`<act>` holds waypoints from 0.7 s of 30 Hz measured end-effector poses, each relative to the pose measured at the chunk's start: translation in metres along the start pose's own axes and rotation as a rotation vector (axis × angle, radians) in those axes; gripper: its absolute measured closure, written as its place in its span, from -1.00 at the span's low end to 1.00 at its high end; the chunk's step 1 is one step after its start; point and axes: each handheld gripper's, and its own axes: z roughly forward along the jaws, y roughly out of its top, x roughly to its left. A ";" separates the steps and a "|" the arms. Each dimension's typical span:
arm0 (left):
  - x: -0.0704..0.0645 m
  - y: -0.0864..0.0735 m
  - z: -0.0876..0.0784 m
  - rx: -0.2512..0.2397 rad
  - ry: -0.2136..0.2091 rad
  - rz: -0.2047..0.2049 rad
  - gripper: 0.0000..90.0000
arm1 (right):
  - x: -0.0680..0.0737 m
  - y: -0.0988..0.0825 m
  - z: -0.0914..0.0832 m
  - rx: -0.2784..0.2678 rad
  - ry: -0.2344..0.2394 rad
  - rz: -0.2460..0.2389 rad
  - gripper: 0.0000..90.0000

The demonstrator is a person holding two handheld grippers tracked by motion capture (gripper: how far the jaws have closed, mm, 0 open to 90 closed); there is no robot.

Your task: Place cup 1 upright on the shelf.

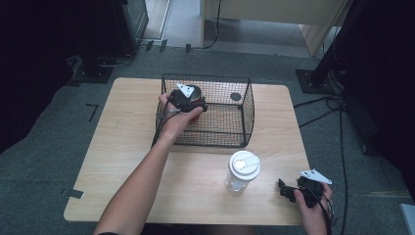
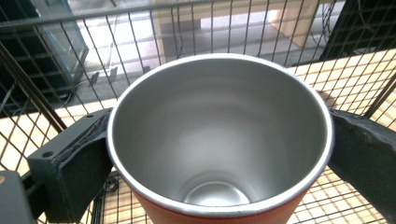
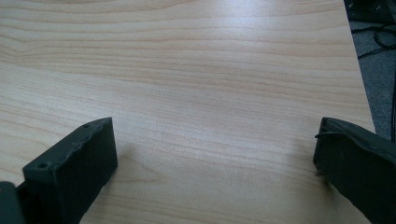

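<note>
A cup, red outside and steel inside, stands upright between my left gripper's jaws, which press on its two sides; one finger shows at its left. In the high view my left gripper is inside the left part of a black wire basket, with the red cup just below it. Whether the cup rests on the basket floor I cannot tell. My right gripper lies low at the table's front right corner, and its jaws stand wide open over bare wood.
A clear bottle with a white lid stands in front of the basket, left of my right gripper. A small dark round thing sits at the basket's back right. The wooden table has bare room at its left. Cables lie on the floor at right.
</note>
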 end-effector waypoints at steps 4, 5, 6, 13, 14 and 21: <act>0.000 0.006 -0.005 -0.047 0.004 0.003 -1.00 | 0.000 0.000 0.000 0.000 0.000 -0.001 -1.00; 0.001 0.007 -0.006 -0.058 0.004 -0.003 -1.00 | 0.000 0.000 0.000 0.000 0.002 -0.002 -1.00; 0.001 0.009 -0.007 -0.069 -0.010 -0.024 -1.00 | 0.000 0.000 0.000 0.001 0.002 -0.003 -1.00; -0.005 0.018 -0.017 -0.116 -0.029 -0.024 -1.00 | 0.000 0.001 0.001 0.002 0.002 -0.001 -1.00; -0.006 0.021 -0.019 -0.120 -0.018 -0.014 -1.00 | 0.000 0.001 0.001 0.002 0.001 -0.002 -1.00; -0.010 0.037 -0.038 -0.141 -0.023 0.005 -1.00 | 0.000 0.001 0.001 0.002 0.002 -0.001 -1.00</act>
